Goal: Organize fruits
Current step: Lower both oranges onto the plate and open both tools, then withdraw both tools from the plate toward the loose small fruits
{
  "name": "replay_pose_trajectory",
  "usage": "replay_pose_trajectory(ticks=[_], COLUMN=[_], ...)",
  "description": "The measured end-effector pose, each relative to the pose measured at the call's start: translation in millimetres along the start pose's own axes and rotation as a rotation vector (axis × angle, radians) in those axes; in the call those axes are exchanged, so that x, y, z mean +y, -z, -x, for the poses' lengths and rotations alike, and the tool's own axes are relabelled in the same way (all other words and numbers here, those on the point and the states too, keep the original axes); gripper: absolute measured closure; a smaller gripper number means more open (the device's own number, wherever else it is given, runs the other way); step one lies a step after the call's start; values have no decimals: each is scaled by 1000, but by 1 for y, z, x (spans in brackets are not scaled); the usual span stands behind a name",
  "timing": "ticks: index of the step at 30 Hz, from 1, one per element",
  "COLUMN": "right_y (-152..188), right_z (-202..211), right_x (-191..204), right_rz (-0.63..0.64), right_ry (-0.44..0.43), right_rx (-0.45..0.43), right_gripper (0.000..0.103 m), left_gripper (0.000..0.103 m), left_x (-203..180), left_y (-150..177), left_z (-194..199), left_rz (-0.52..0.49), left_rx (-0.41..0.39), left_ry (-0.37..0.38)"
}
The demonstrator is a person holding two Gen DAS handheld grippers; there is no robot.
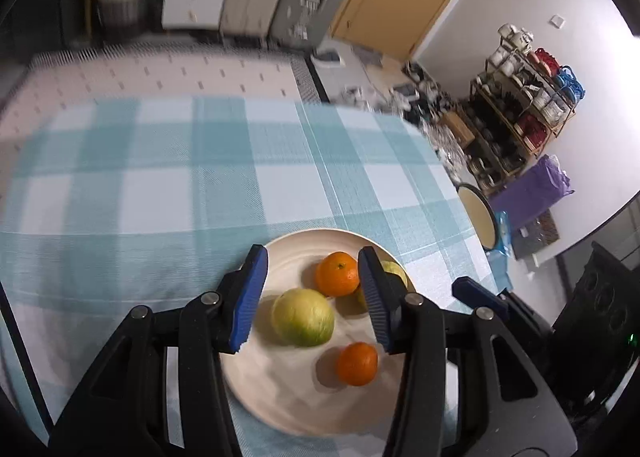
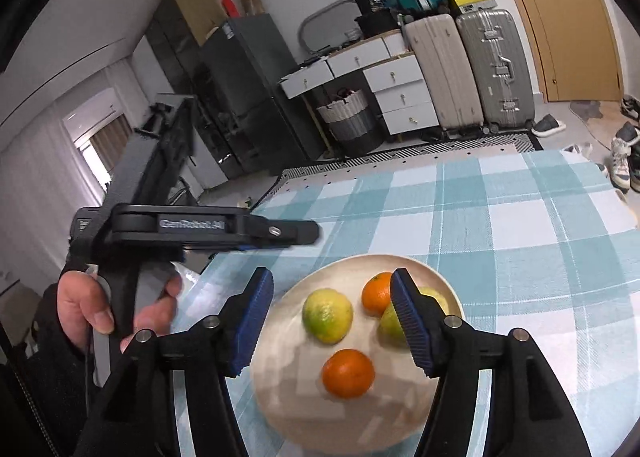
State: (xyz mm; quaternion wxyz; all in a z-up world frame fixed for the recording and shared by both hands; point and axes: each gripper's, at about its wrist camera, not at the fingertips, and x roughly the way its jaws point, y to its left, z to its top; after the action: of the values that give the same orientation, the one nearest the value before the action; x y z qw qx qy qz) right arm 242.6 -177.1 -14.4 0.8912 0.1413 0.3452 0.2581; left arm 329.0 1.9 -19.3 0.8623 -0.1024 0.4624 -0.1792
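Four fruits lay gathered on the plate (image 2: 280, 397), which sat on the checked cloth of the table (image 2: 500, 217) near its close edge. In the right wrist view a yellow-green citrus (image 2: 327, 315) lay at about eleven o'clock on the plate, an orange (image 2: 348, 373) at six, a second orange (image 2: 376, 293) at one, and a second green-yellow fruit (image 2: 390, 323) at three, half hidden behind the right claw's pad. Grouped so, apart from each other save the pair at the far side, they looked sorted onto one dish, so the task seemed at or near its end.

The right claw (image 2: 332, 325) hung above the plate with its jaws moderately wide and nothing between the pads; the fruits seen through the gap lay beneath it, not in it. The left claw (image 1: 316, 297) stood likewise over the plate, jaws parted somewhat less, also empty, the large citrus (image 1: 303, 317) and both oranges (image 1: 337, 273) (image 1: 357, 363) lying below its gap. Both claws being open and clear of the fruit suited a release just made, with nothing left to carry.

The person's left hand (image 2: 92, 305) gripped the left tool's handle at nine o'clock in the right view, off the table's edge. The left view was smeared with motion, so whether any fruit lay elsewhere on the cloth was hard to rule out, though none showed.
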Motion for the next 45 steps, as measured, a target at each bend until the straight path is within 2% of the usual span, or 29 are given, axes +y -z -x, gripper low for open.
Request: replay_pose_trajectory(ticks=[2, 8, 12, 15, 16, 19, 25, 27, 37, 40, 45], right_y=[3, 15, 25, 32, 34, 39, 50, 56, 88, 97, 112], right_z=[11, 41, 59, 68, 69, 77, 93, 95, 101, 103, 104], right_x=[5, 16, 28, 39, 40, 44, 56, 61, 64, 62, 62], right_rz=[13, 11, 35, 80, 85, 87, 109, 118, 84, 69, 52], right_ry=[10, 24, 38, 58, 61, 57, 55, 60, 58, 61, 52], right_rx=[-5, -25, -40, -28, -26, -25, -49, -44, 12, 26, 55], right_gripper=[40, 38, 24, 22, 22, 21, 15, 12, 12, 12, 12], left_gripper=[46, 43, 42, 41, 39, 34, 34, 34, 33, 26, 21], left_x=[1, -3, -5, -21, -25, -28, -20, -19, -19, -15, -6], left_y=[10, 47, 77, 104, 111, 133, 173, 184, 222, 231, 245], left_z=[23, 73, 105, 131, 135, 146, 155, 153, 136, 135, 133], left_rz=[0, -6, 21, -47, -59, -33, 23, 42, 47, 56, 69], left_rx=[-39, -117, -202, -288, -293, -279, -253, -231, -150, -133, -115], left_ry=[-20, -87, -159, -201, -207, -193, -268, -282, -291, -304, -320])
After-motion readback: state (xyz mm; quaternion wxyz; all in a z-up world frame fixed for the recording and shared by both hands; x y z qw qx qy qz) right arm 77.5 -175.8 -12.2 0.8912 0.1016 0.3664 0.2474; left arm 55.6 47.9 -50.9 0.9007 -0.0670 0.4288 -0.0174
